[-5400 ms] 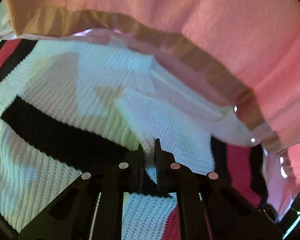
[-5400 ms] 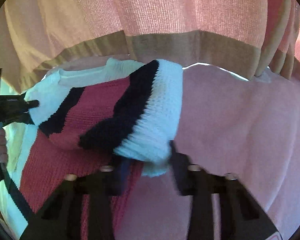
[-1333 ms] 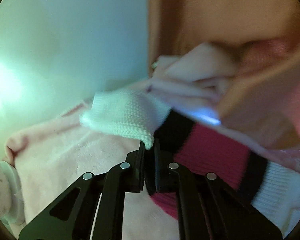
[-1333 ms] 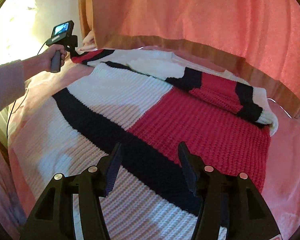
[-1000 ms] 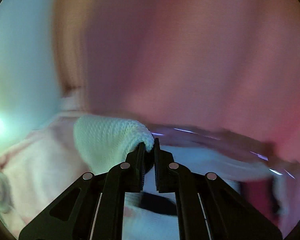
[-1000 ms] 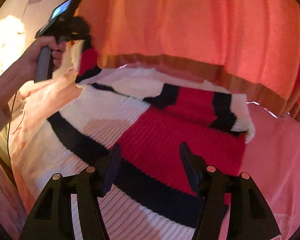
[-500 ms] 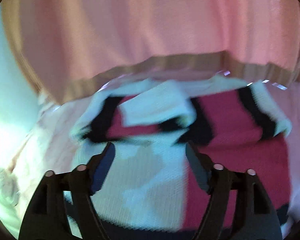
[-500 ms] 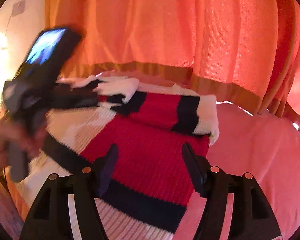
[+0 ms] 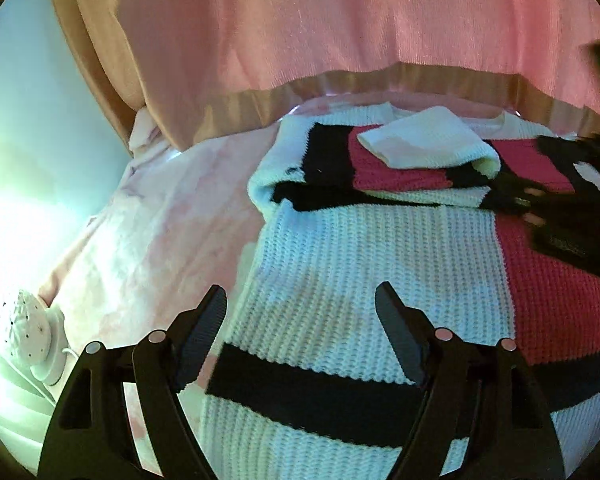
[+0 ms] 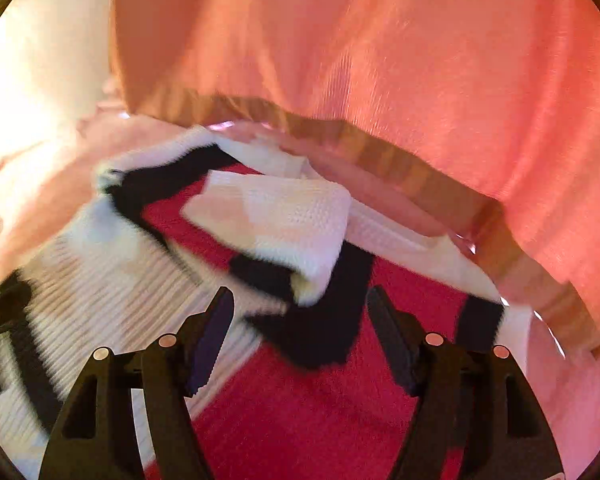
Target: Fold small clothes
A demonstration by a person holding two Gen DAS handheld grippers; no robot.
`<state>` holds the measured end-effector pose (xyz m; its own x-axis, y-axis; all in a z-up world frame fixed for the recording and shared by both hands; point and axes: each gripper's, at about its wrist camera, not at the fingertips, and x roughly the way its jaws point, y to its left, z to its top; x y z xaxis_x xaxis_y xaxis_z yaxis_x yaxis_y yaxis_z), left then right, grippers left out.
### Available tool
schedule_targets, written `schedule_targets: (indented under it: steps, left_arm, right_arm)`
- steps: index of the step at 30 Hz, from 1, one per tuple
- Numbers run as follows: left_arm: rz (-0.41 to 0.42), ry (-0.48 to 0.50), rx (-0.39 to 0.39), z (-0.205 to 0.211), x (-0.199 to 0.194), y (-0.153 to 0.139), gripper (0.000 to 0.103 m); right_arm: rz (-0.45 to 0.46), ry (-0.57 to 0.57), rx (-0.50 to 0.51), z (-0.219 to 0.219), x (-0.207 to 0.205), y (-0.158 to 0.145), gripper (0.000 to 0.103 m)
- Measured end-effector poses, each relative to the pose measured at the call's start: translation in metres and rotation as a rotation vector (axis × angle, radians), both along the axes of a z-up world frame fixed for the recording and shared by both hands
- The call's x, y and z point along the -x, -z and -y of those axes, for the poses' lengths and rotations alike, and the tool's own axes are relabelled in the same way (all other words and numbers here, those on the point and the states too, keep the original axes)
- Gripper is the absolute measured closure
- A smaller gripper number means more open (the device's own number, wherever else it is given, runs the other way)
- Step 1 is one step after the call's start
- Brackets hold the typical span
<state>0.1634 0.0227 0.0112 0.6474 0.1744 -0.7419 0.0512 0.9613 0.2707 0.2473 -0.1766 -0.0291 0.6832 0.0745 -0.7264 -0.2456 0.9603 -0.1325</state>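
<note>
A knitted sweater (image 9: 364, 264) in white, black and red blocks lies flat on a pink bed cover (image 9: 160, 240). Its left sleeve (image 9: 428, 148) is folded across the chest, white cuff on top; it also shows in the right wrist view (image 10: 284, 216). My left gripper (image 9: 300, 332) is open and empty above the sweater's lower white part. My right gripper (image 10: 300, 328) is open and empty above the red and black part, close to the folded cuff. The right gripper shows blurred at the right edge of the left wrist view (image 9: 572, 216).
A pink curtain with a tan hem (image 9: 340, 40) hangs along the far side of the bed. A white wall (image 9: 28, 120) is at the left. A small white dotted object with a cord (image 9: 32, 332) sits at the bed's left edge.
My left gripper carried the sleeve cuff over the chest, let it go and opened, then drew back. My right gripper stayed open and moved forward and left toward the folded cuff.
</note>
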Motion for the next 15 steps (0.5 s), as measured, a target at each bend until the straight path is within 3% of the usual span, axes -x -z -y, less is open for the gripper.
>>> schedule_targets:
  steps: [3, 5, 8, 9, 11, 12, 14, 15]
  left_arm:
    - [-0.001, -0.015, 0.034, -0.01, -0.004, -0.005, 0.029]
    - [-0.001, -0.024, 0.043, -0.014, -0.007, -0.006, 0.029]
    - [-0.005, -0.036, 0.055, -0.019, -0.012, -0.008, 0.029]
    - [-0.004, -0.037, 0.064, -0.02, -0.013, -0.01, 0.029]
    - [0.001, -0.039, 0.073, -0.021, -0.013, -0.011, 0.029]
    - [0.001, -0.038, 0.077, -0.021, -0.014, -0.012, 0.029]
    - [-0.002, -0.041, 0.084, -0.02, -0.015, -0.01, 0.029]
    - [-0.009, -0.041, 0.086, -0.017, -0.017, -0.008, 0.029]
  right_arm:
    - [-0.024, 0.024, 0.013, -0.002, -0.026, 0.011, 0.042]
    - [-0.089, 0.061, -0.043, 0.007, -0.04, 0.016, 0.096]
    - [-0.057, 0.17, -0.319, 0.051, -0.026, -0.009, 0.096]
    - [-0.046, 0.235, -0.479, 0.078, -0.011, -0.019, 0.096]
    - [-0.06, 0.372, -0.677, 0.124, 0.019, -0.015, 0.095]
    - [-0.085, 0.42, -0.674, 0.136, 0.028, -0.006, 0.092]
    - [-0.198, 0.473, -0.538, 0.145, 0.035, 0.025, 0.086]
    - [-0.238, 0.475, -0.558, 0.149, 0.039, 0.035, 0.085]
